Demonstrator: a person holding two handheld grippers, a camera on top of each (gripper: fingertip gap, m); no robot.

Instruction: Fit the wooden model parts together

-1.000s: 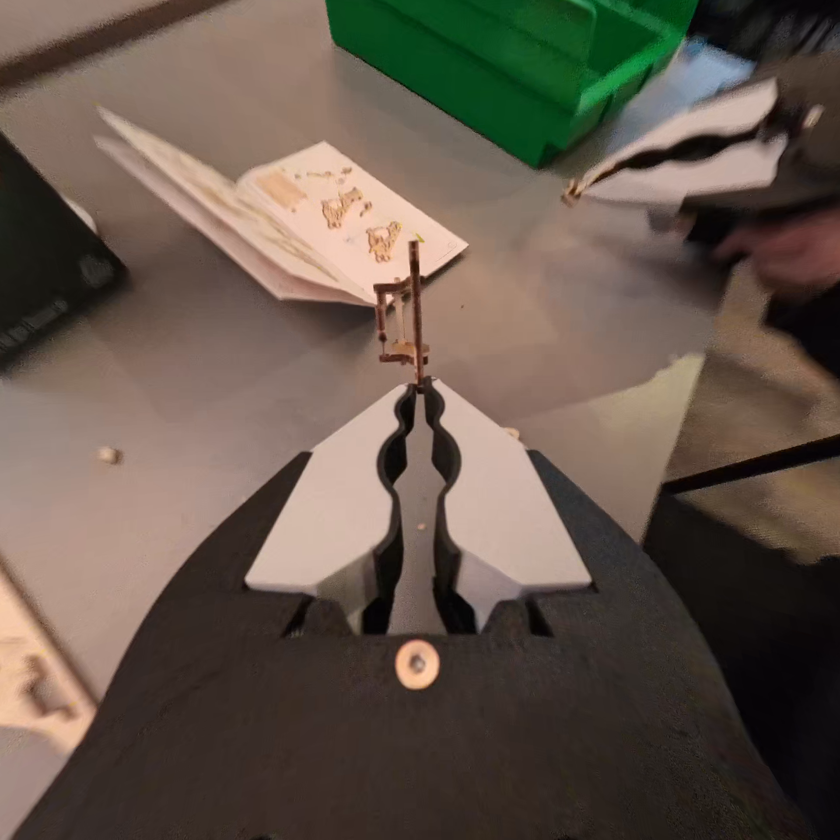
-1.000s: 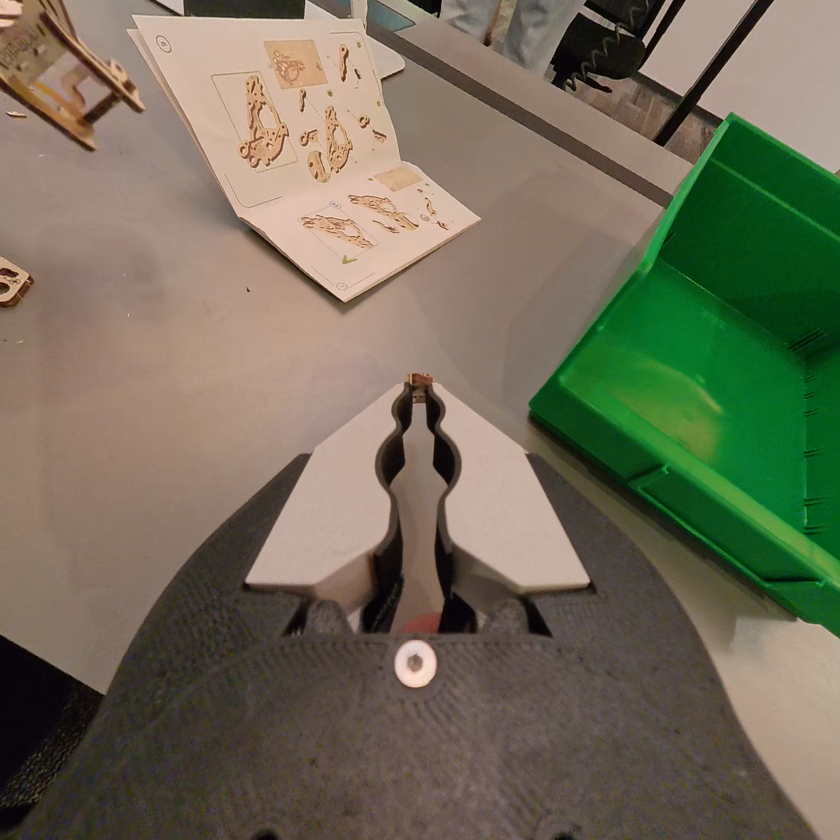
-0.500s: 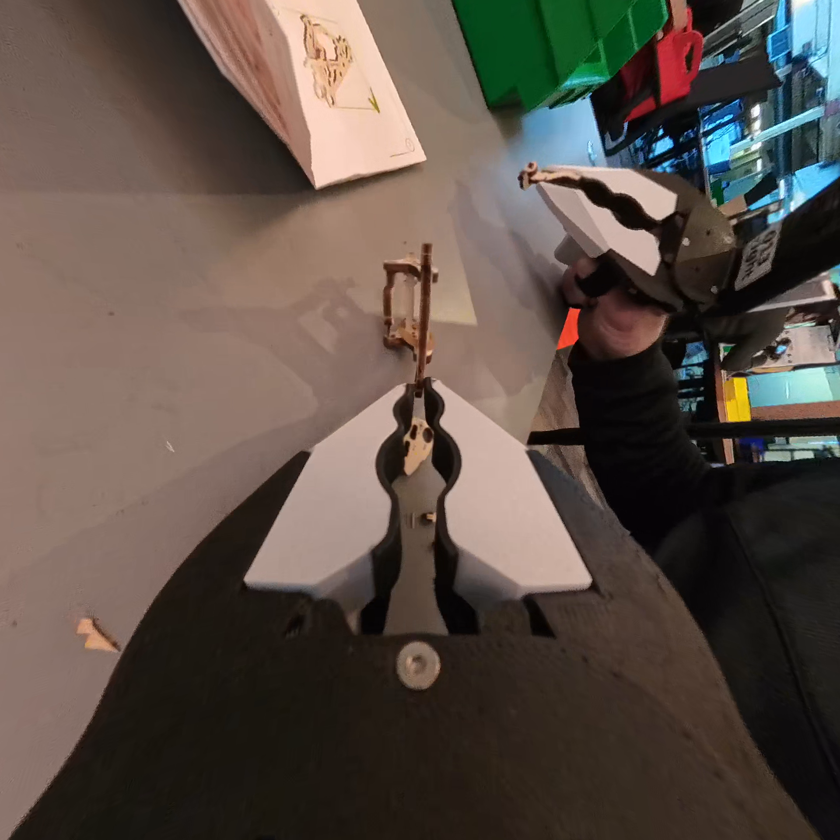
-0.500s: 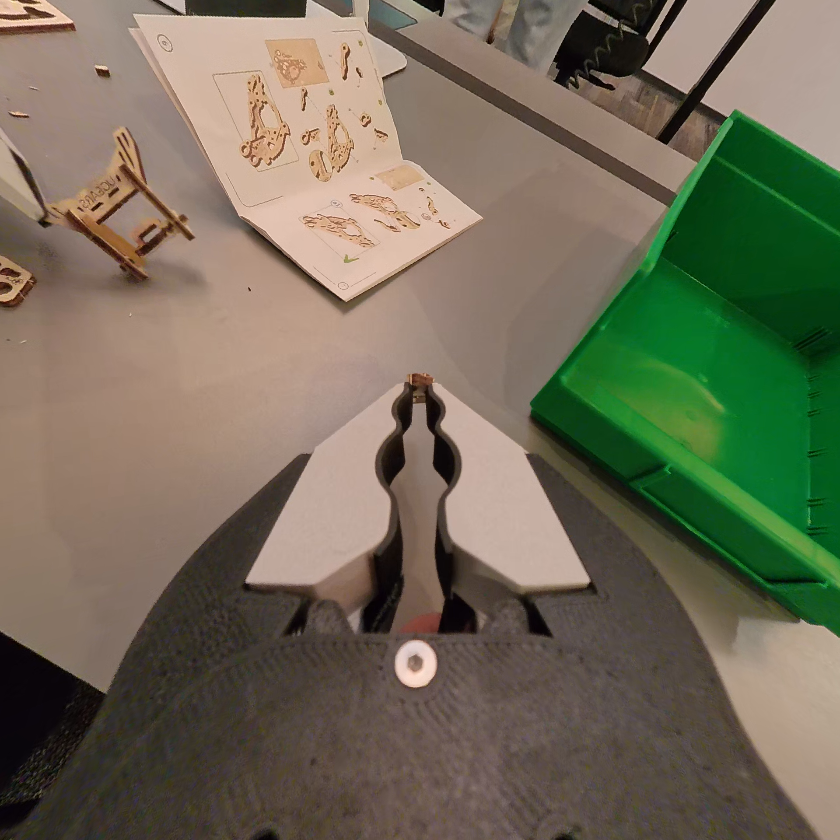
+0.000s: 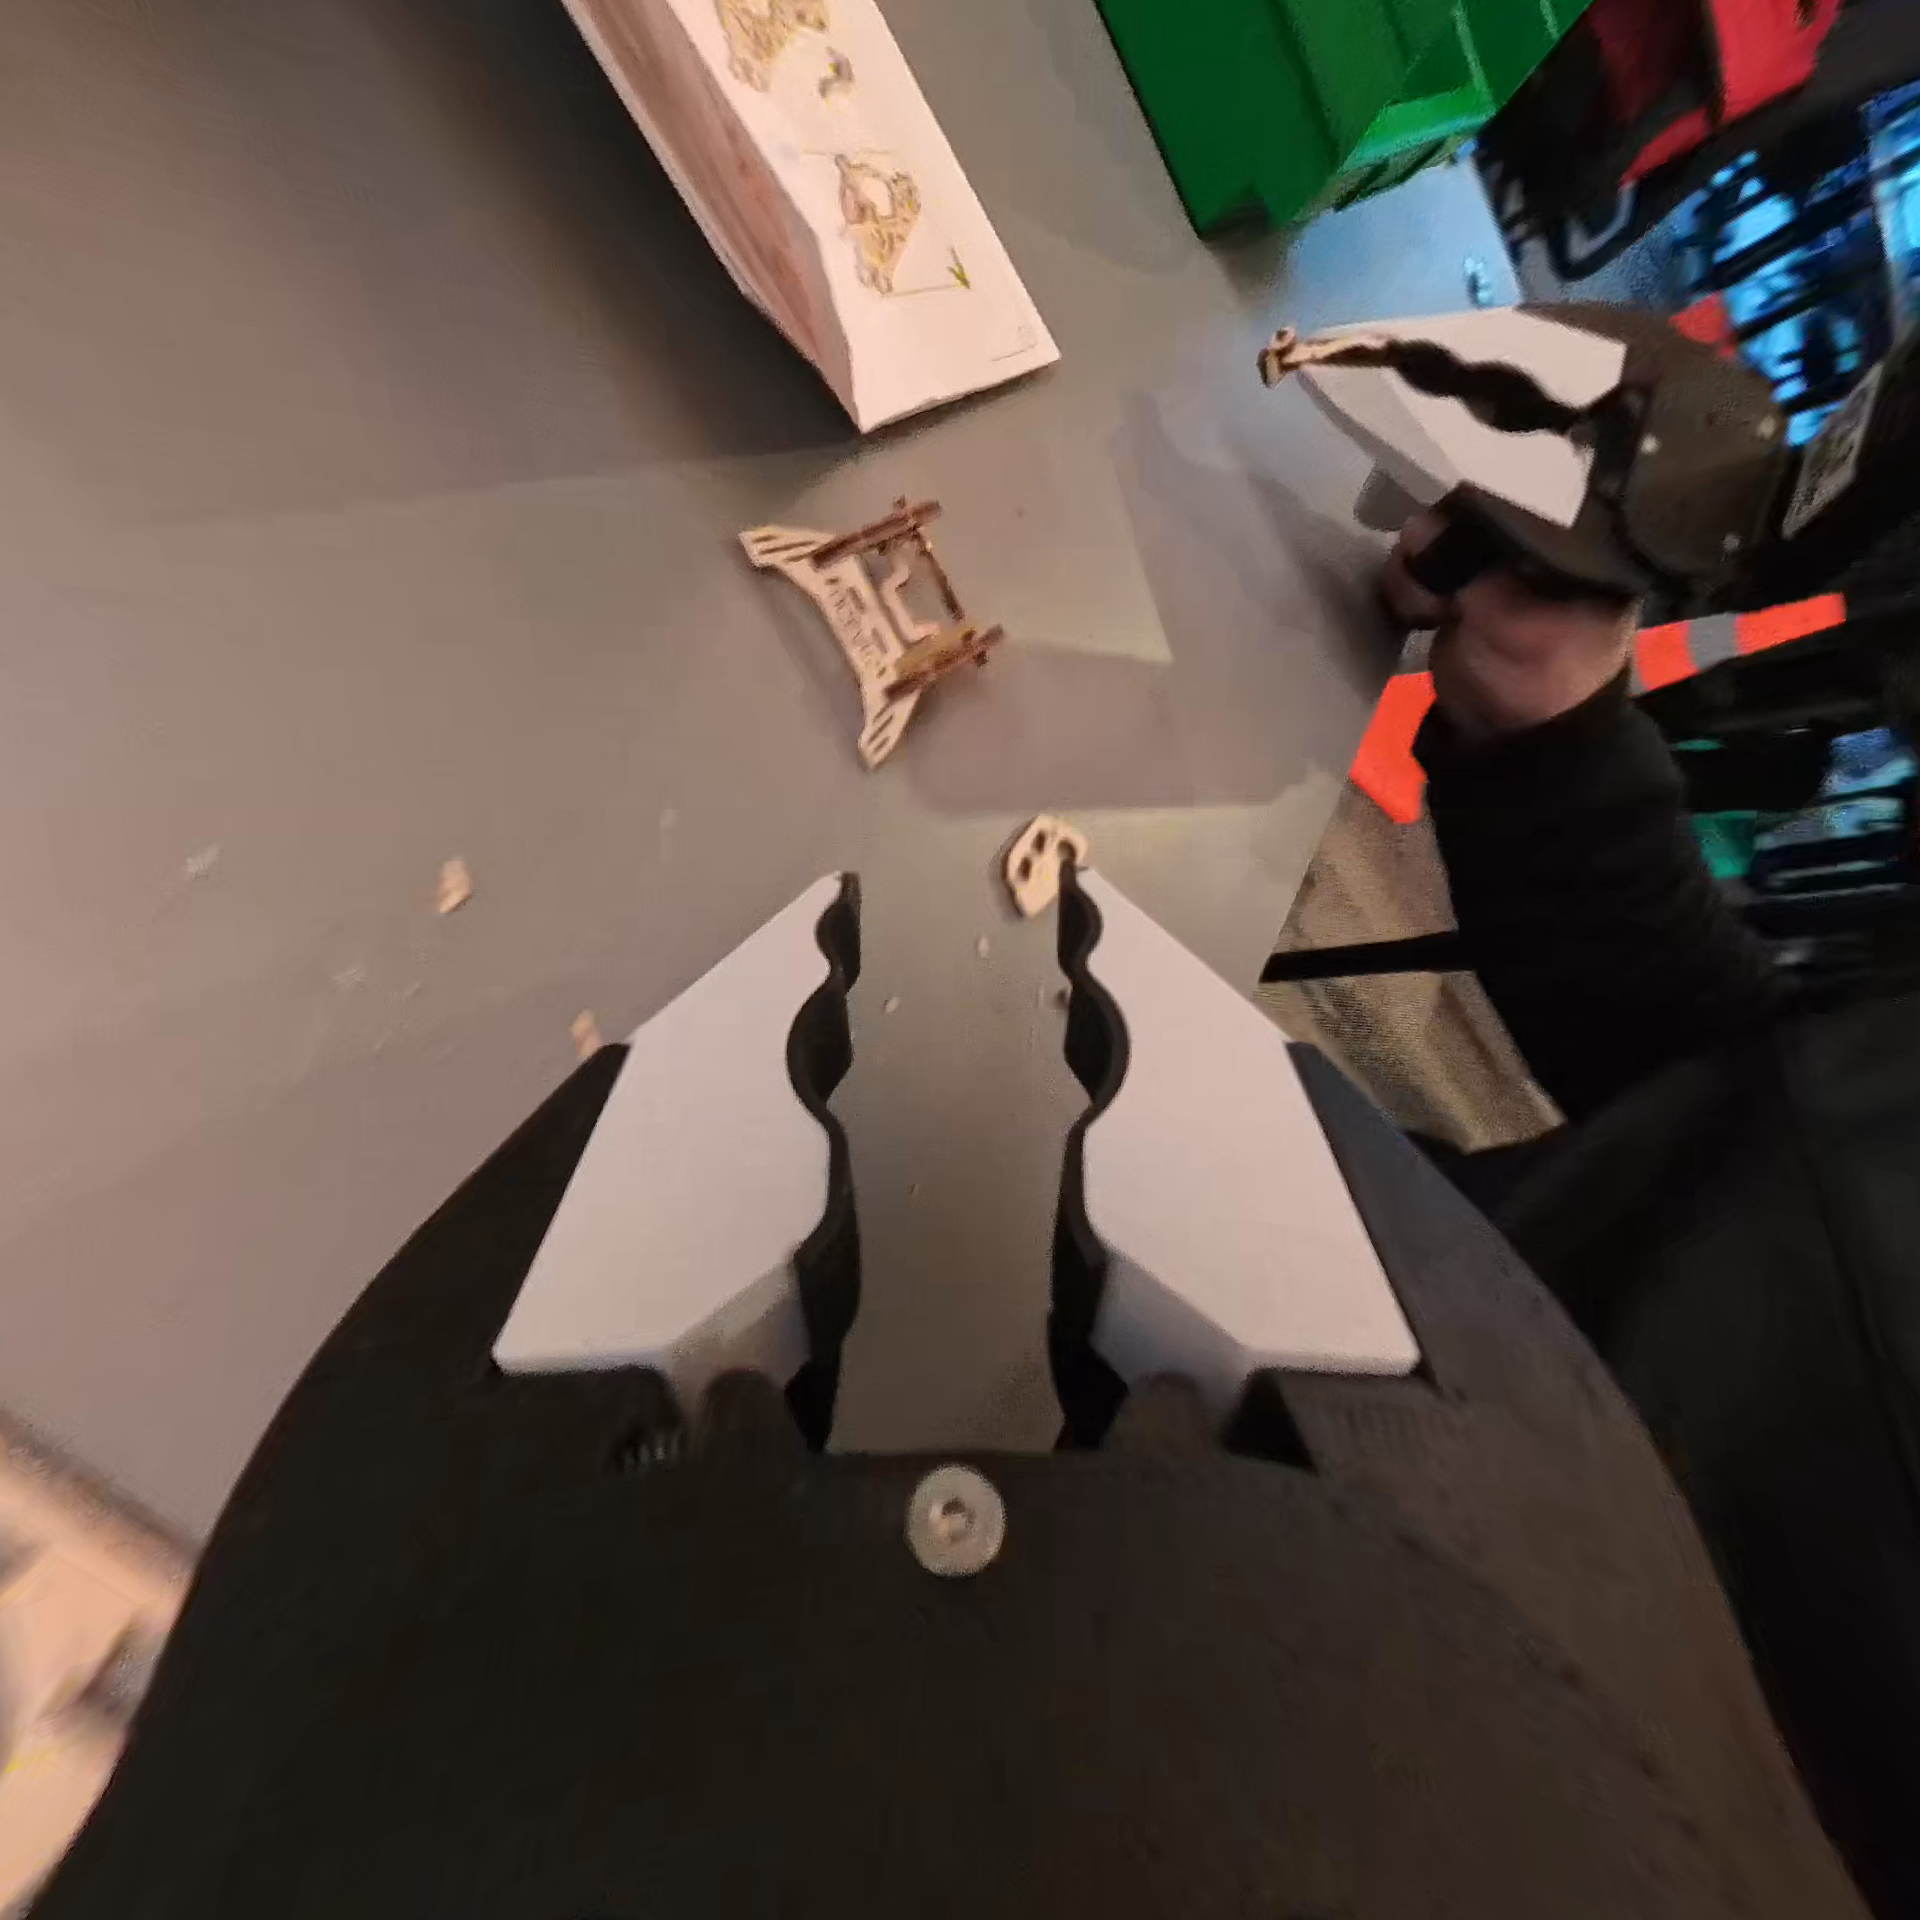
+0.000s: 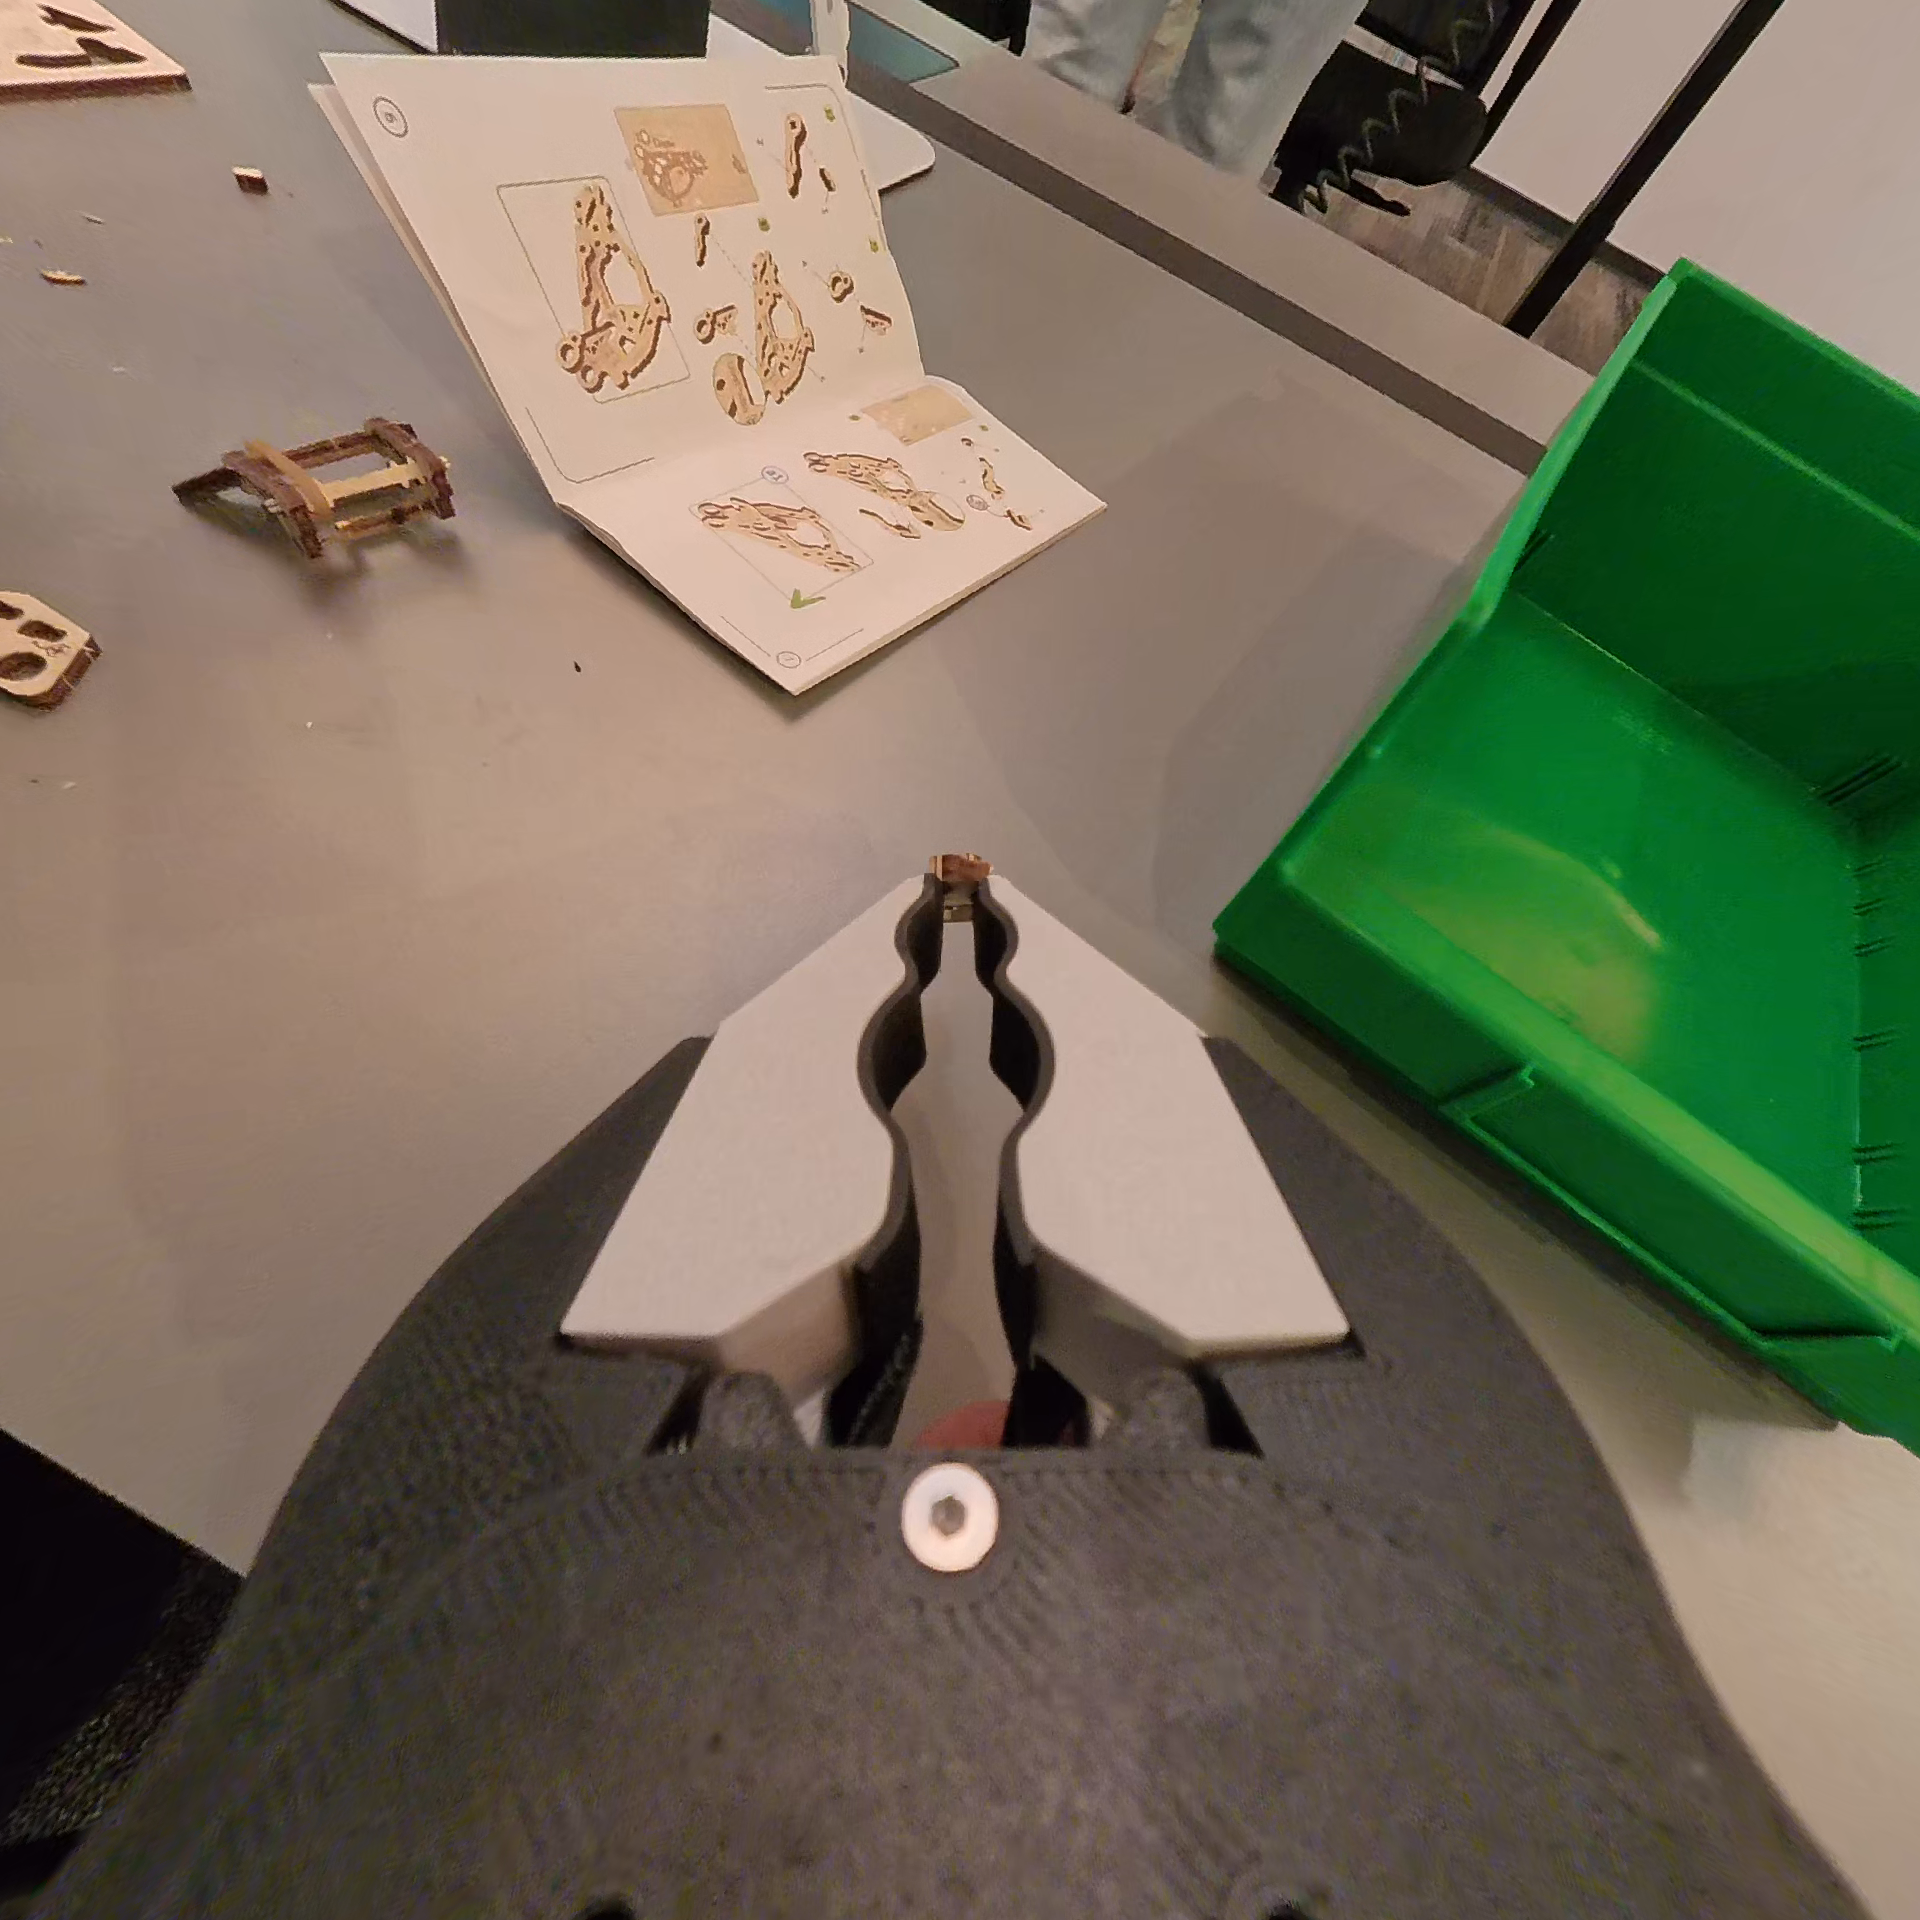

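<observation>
My left gripper (image 5: pixel 956 883) is open and empty above the grey table (image 5: pixel 312 623). A small wooden frame assembly (image 5: pixel 878 613) lies on the table ahead of it; it also shows in the right wrist view (image 6: pixel 332 488). A small flat wooden piece with holes (image 5: pixel 1039 862) lies on the table by my left gripper's right fingertip (image 5: pixel 1081 894), and shows at the left edge of the right wrist view (image 6: pixel 36 649). My right gripper (image 6: pixel 958 878) is shut on a small wooden part (image 6: pixel 958 865) at its tips. It also appears in the left wrist view (image 5: pixel 1288 358), held in a hand.
An open instruction booklet (image 6: pixel 717 364) lies on the table, also in the left wrist view (image 5: pixel 862 208). A green plastic bin (image 6: pixel 1621 883) stands to the right. A wooden part sheet (image 6: pixel 73 52) is at the far left. Small wood scraps (image 5: pixel 452 883) dot the table. The tips of one gripper are about 25 cm away from the tips of the other.
My left gripper has opened and let go of the wooden frame assembly, which now lies on the table ahead. The right gripper stays shut on its small part and has barely moved.
</observation>
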